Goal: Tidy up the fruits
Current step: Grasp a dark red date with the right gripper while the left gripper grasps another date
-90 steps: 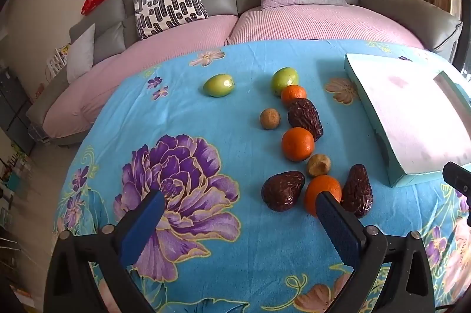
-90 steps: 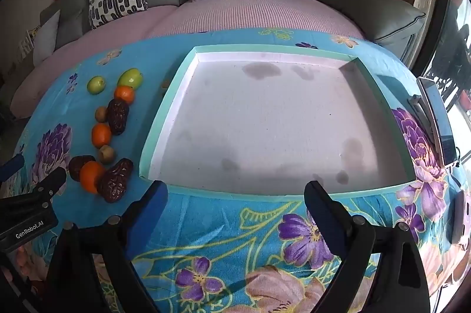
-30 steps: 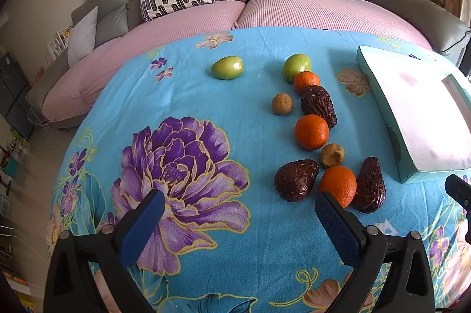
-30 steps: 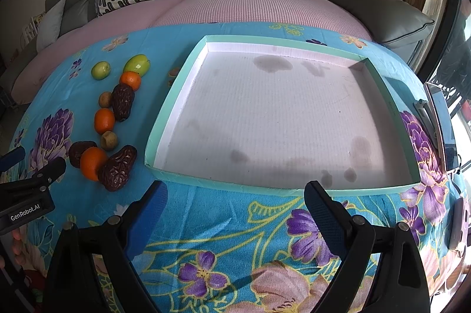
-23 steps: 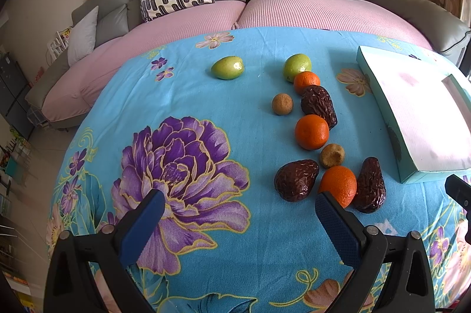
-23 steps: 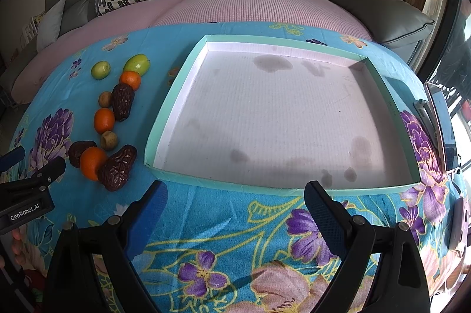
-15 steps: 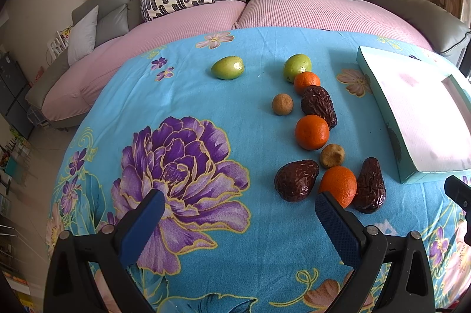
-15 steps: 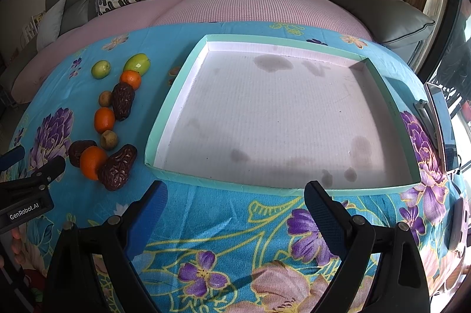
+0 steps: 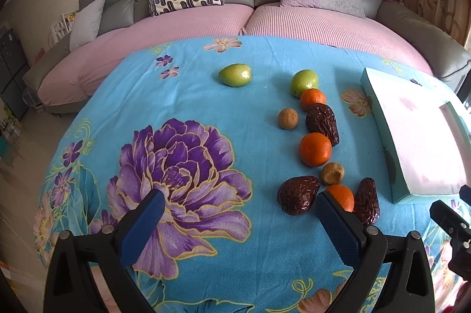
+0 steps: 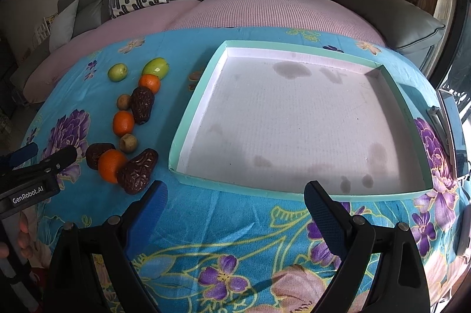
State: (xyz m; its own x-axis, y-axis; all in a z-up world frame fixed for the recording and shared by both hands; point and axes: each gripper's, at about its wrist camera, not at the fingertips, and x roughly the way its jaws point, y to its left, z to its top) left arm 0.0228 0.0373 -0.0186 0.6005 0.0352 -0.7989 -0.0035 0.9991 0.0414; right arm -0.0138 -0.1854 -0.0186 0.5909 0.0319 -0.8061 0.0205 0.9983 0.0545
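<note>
Several fruits lie in a loose line on the blue flowered tablecloth: two green fruits (image 9: pixel 235 75) (image 9: pixel 304 82), oranges (image 9: pixel 315 148), wrinkled dark dates (image 9: pixel 297 194) and small brown round fruits (image 9: pixel 288 118). My left gripper (image 9: pixel 235 213) is open just short of the nearest date. Its right finger (image 9: pixel 335 221) partly covers the nearest orange (image 9: pixel 343 195). My right gripper (image 10: pixel 235 201) is open in front of the shallow teal-rimmed tray (image 10: pixel 188 118), which holds nothing. The fruits (image 10: pixel 112 166) lie left of the tray.
A grey sofa with pink cushions (image 9: pixel 294 18) curves behind the table. A phone (image 10: pixel 450 130) lies near the table's right edge. The left gripper's body (image 10: pixel 35 174) and a hand show at the left of the right wrist view. The right gripper's tip (image 9: pixel 450 219) shows in the left wrist view.
My left gripper has edged closer to the nearest fruits, so its right finger now overlaps the near orange. My right gripper has shifted slightly left. Both stay open.
</note>
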